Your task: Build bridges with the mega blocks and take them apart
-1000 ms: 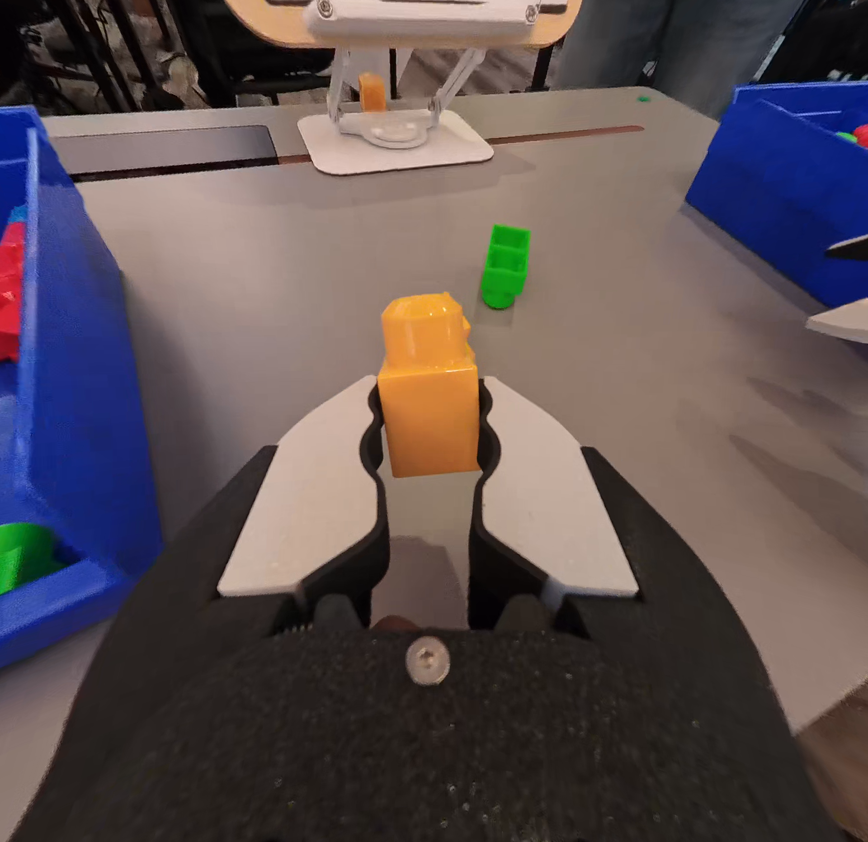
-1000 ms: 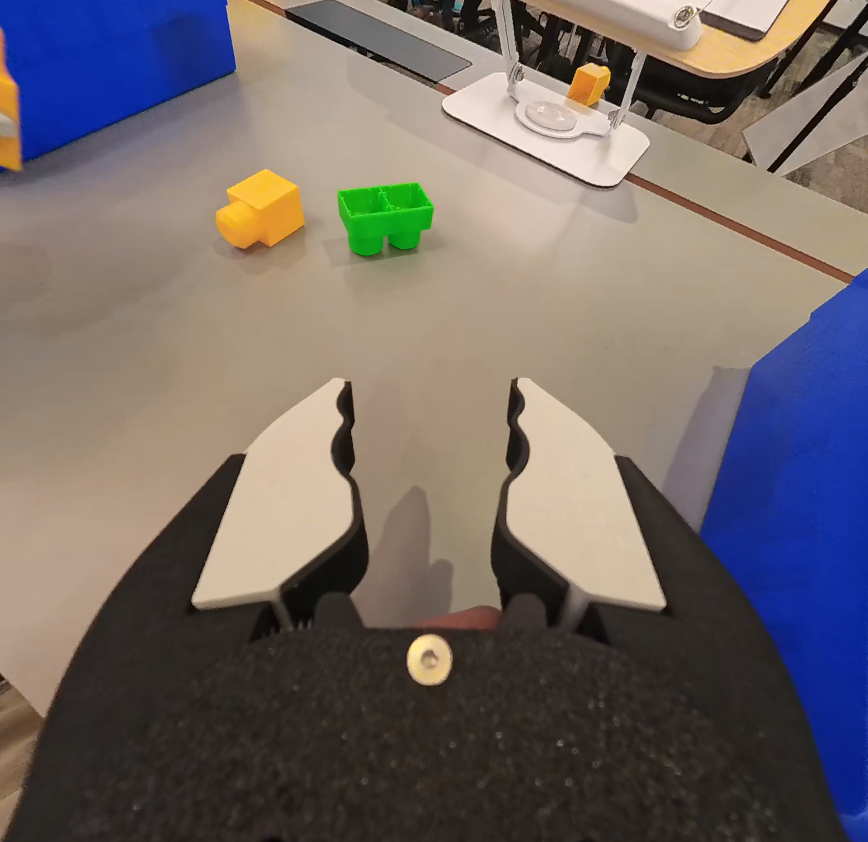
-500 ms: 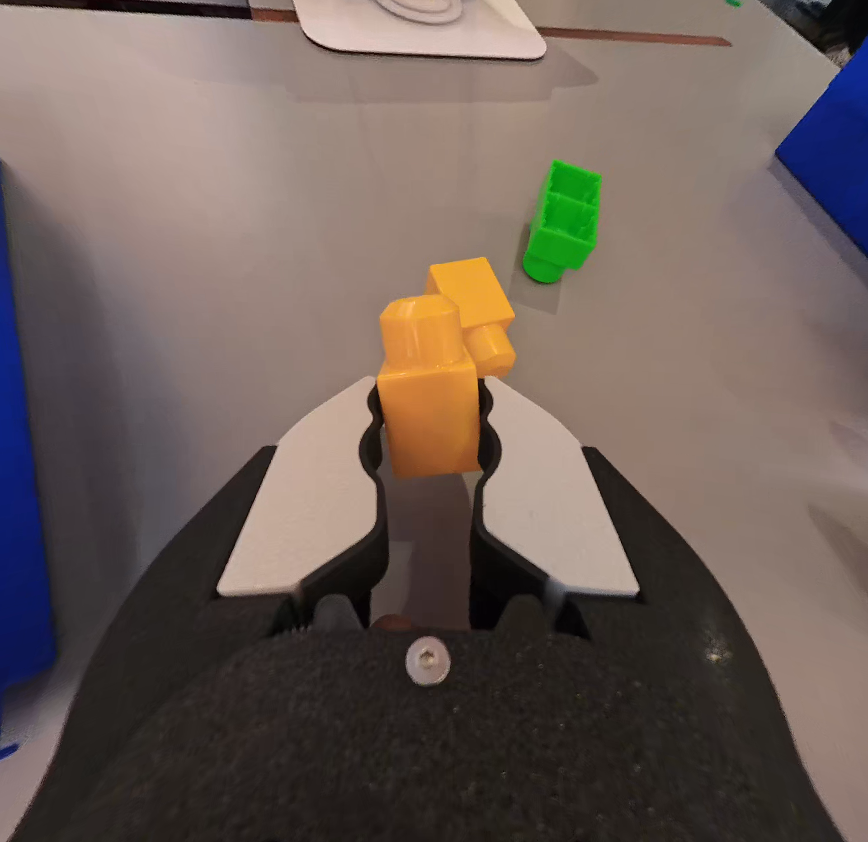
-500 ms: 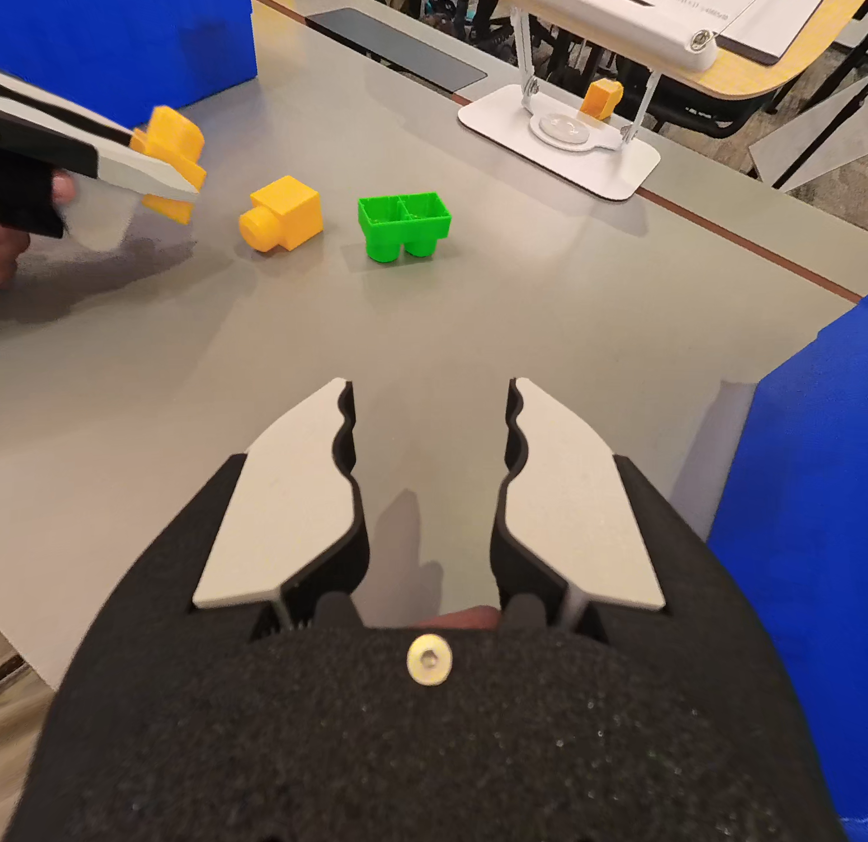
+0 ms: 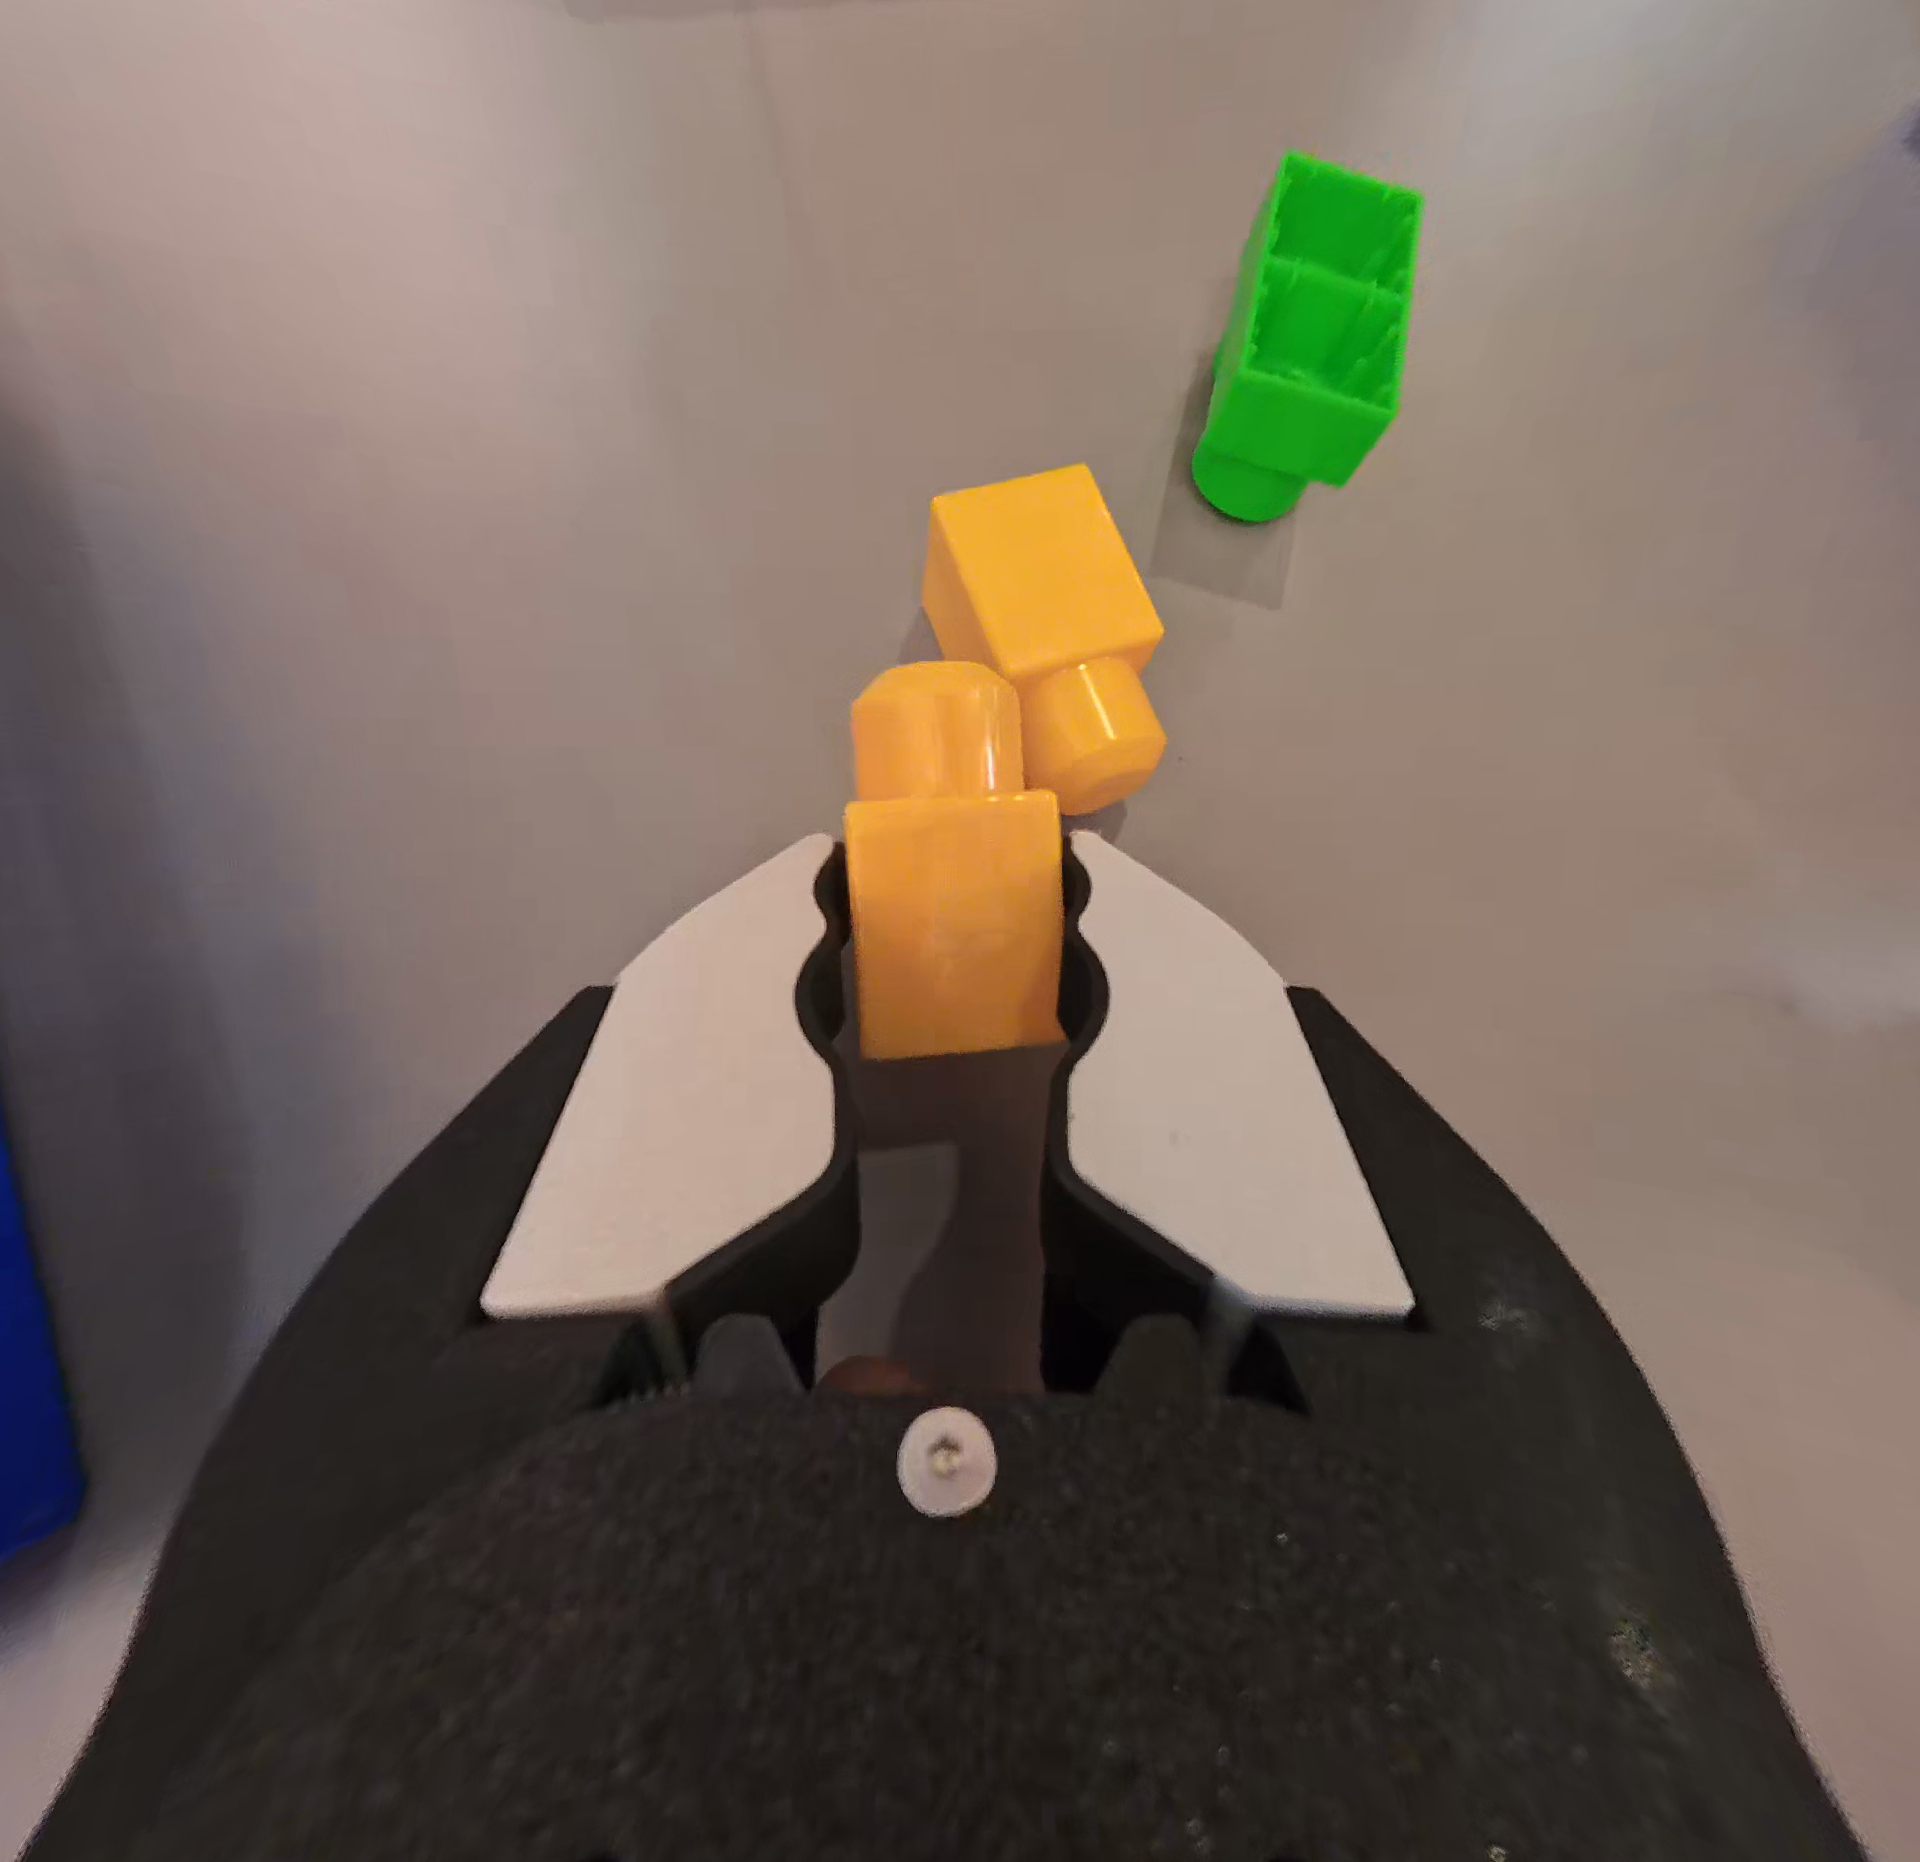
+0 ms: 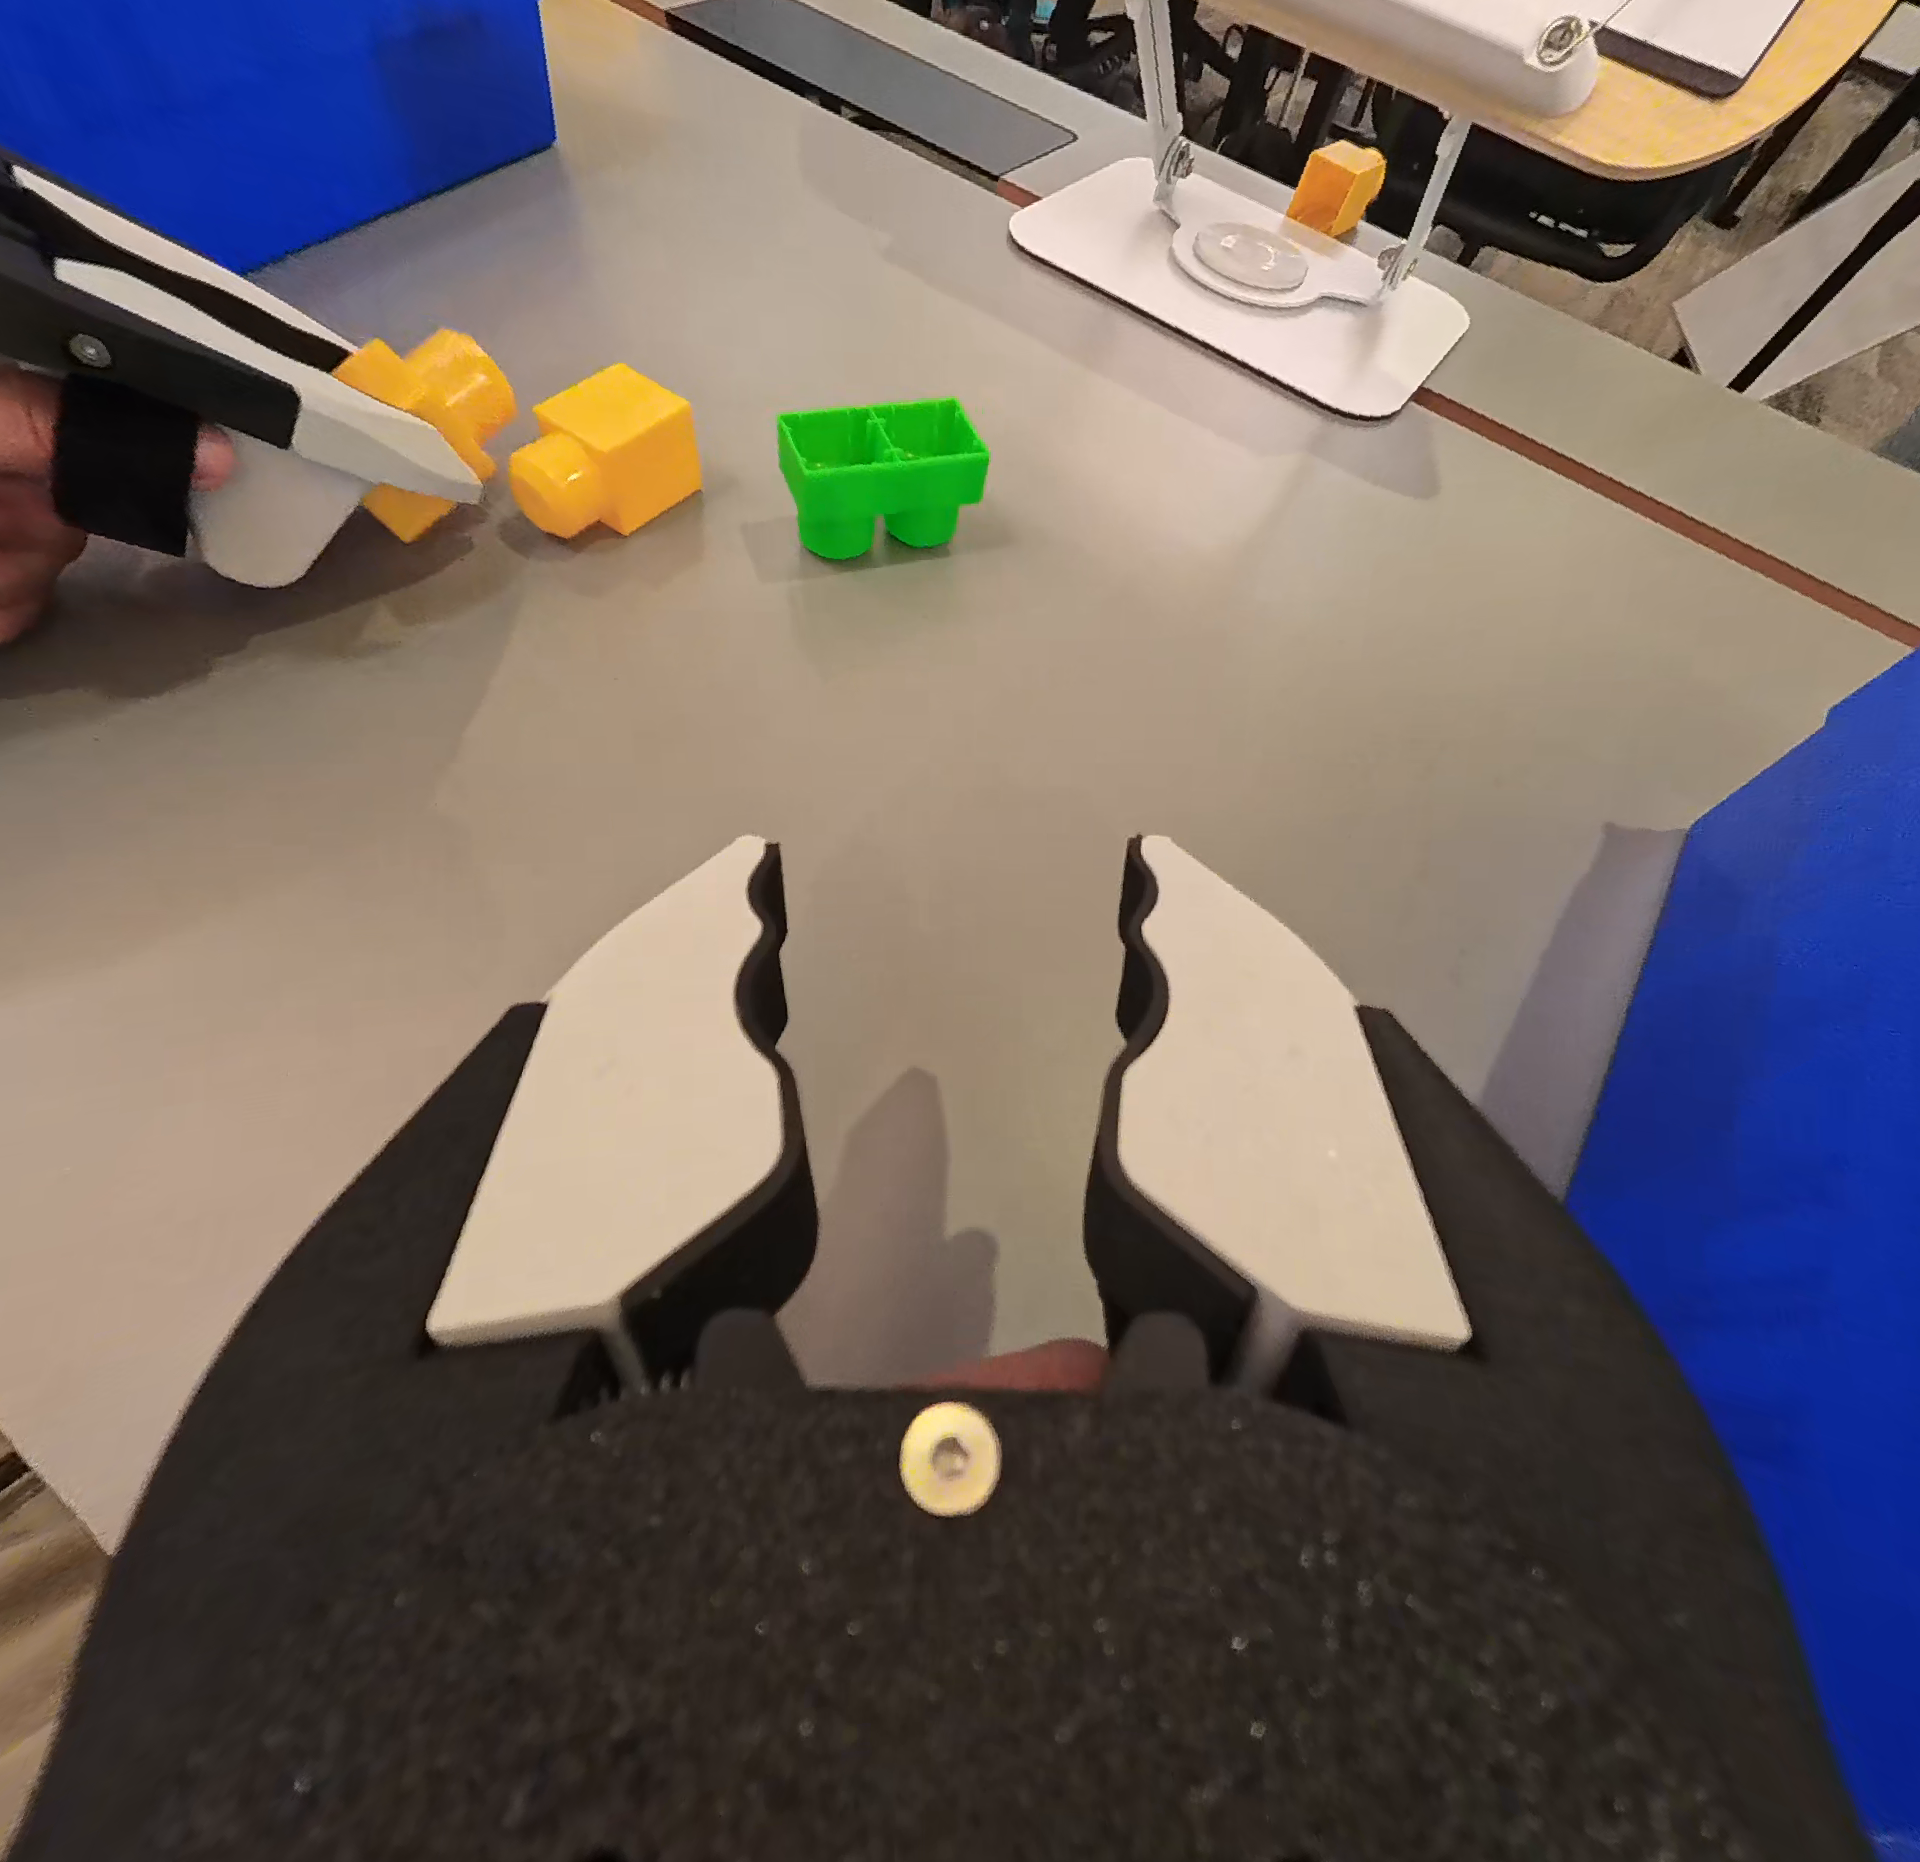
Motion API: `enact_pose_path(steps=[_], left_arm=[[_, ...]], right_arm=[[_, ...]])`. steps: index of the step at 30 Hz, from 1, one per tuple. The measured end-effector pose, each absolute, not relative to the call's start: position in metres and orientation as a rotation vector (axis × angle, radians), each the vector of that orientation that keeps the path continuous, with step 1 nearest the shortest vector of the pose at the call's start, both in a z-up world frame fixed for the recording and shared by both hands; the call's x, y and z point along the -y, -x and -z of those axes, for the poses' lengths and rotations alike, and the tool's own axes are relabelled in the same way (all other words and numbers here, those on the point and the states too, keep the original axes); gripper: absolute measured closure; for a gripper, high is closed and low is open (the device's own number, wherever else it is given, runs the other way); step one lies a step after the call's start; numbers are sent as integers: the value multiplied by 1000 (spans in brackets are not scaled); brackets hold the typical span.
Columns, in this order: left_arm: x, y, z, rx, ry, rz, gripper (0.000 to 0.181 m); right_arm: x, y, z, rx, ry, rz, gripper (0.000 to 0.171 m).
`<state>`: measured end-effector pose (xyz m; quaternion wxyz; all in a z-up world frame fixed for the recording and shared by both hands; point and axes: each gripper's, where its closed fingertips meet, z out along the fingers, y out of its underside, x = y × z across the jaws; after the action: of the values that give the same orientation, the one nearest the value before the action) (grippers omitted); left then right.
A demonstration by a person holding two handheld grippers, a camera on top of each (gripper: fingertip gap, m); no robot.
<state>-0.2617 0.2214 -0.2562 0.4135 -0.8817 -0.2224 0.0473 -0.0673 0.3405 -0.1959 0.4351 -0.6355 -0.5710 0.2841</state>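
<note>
My left gripper (image 5: pixel 951 856) is shut on a yellow single-stud block (image 5: pixel 951 908), stud pointing forward, held low over the grey table (image 5: pixel 416 462). It also shows in the right wrist view (image 6: pixel 416 462), still holding that block (image 6: pixel 436 399). A second yellow block (image 5: pixel 1039 586) lies on its side just ahead, stud toward the held one; it shows in the right wrist view too (image 6: pixel 613 451). A green two-stud block (image 5: pixel 1309 358) lies upside down beyond it, also in the right wrist view (image 6: pixel 883 472). My right gripper (image 6: pixel 951 877) is open and empty, well short of the blocks.
A blue bin (image 6: pixel 270 77) stands at the far left and another (image 6: pixel 1766 1137) close at my right. A white stand (image 6: pixel 1247 274) carrying a board sits at the back, with a small yellow block (image 6: pixel 1335 186) behind it. A person's hand (image 6: pixel 31 524) holds the left gripper.
My left gripper has moved forward and down with its yellow block, now close beside the lying yellow block. My right gripper has barely moved and stays open.
</note>
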Motion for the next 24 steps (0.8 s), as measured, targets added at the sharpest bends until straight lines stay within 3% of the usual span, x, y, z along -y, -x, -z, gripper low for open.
enact_pose_path(steps=[10, 14, 24], left_arm=[[-218, 254, 261, 559, 2250, -77, 142], [-211, 246, 263, 560, 2281, -51, 133], [-200, 253, 224, 460, 2348, -162, 124]], right_arm=[[-341, 67, 197, 1423, 1586, -707, 109], [-341, 67, 197, 1423, 1585, -707, 109], [-339, 67, 195, 1427, 1579, -712, 109]])
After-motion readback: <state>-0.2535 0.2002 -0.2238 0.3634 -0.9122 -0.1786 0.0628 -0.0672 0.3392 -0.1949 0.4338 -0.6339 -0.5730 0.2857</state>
